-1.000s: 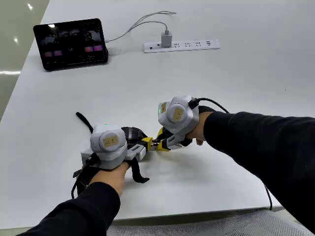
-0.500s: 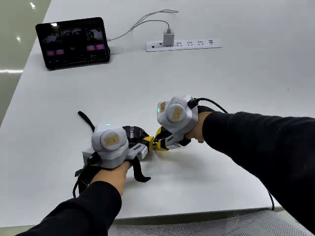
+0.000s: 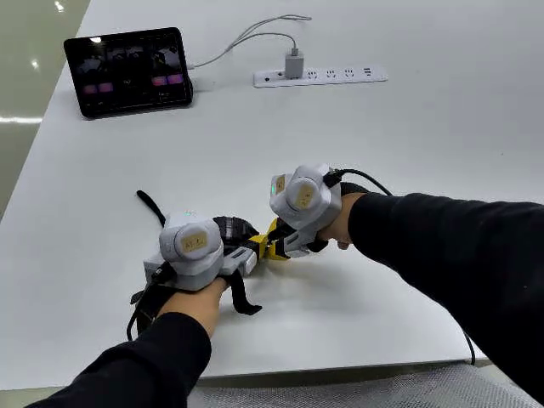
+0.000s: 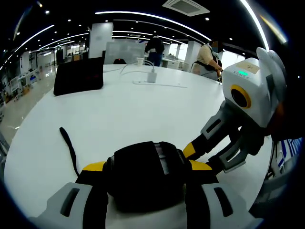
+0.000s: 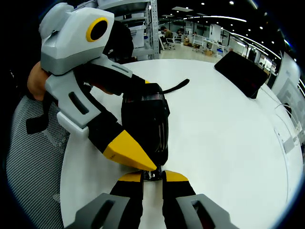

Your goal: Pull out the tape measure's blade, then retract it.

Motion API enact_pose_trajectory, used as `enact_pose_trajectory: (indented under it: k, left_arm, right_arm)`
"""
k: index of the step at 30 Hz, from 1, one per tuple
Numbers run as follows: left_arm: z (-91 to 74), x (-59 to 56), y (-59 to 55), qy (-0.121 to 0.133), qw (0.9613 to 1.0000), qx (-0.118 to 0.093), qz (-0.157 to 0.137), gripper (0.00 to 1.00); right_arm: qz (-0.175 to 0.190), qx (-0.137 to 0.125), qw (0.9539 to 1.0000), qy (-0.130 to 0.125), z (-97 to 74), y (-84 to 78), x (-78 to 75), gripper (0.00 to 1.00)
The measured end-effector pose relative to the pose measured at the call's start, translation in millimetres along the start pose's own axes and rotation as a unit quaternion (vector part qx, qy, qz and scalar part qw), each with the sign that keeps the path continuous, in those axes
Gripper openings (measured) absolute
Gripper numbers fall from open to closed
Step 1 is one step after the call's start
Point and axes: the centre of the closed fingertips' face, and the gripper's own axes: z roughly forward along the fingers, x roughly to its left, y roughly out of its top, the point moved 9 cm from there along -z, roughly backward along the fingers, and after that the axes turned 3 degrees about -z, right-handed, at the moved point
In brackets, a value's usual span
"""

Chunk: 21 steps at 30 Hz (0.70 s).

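Now: Blade Withdrawal To Be Started

The black, rounded plastic tape measure [image 4: 147,174] is seen resting on the white table [image 3: 382,170]. It is clamped across its case by the yellow-tipped left gripper [image 4: 147,168], whose jaws are spread to the width of the case. The yellow-tipped right gripper [image 5: 153,177] is set at the mouth of the case; its jaws are nearly together, pinched on the small metal end hook [image 5: 154,173]. It is judged that no blade has yet been drawn out. The hook should be pulled straight away from the mouth, level with the table, while the case is pinned. A sideways pull is to be avoided, as the thin hook could slip free.
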Motion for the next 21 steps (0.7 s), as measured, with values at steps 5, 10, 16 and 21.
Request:
enact_pose_trajectory:
  k: [5,10,16,21]
  left_arm:
    - [0.2,-0.8,0.2,0.003,1.0,0.002,0.001,0.61]
    - [-0.1,-1.1,-0.5,0.005,1.0,-0.004,0.003,0.62]
    - [-0.2,-0.1,0.2,-0.001,0.9999,0.0,0.01,0.63]
    - [-0.4,-0.6,3.2,-0.003,0.9994,0.0,0.034,0.63]
  right_arm:
    - [0.022,-0.002,0.9998,-0.003,0.3,0.7,-0.1,0.12]
    - [0.019,-0.001,0.9997,-0.012,0.5,0.6,2.4,0.12]
    - [0.02,-0.002,0.9994,-0.03,0.4,-0.2,5.2,0.13]
    - [0.013,0.003,0.9993,-0.036,-2.5,-1.5,7.2,0.14]
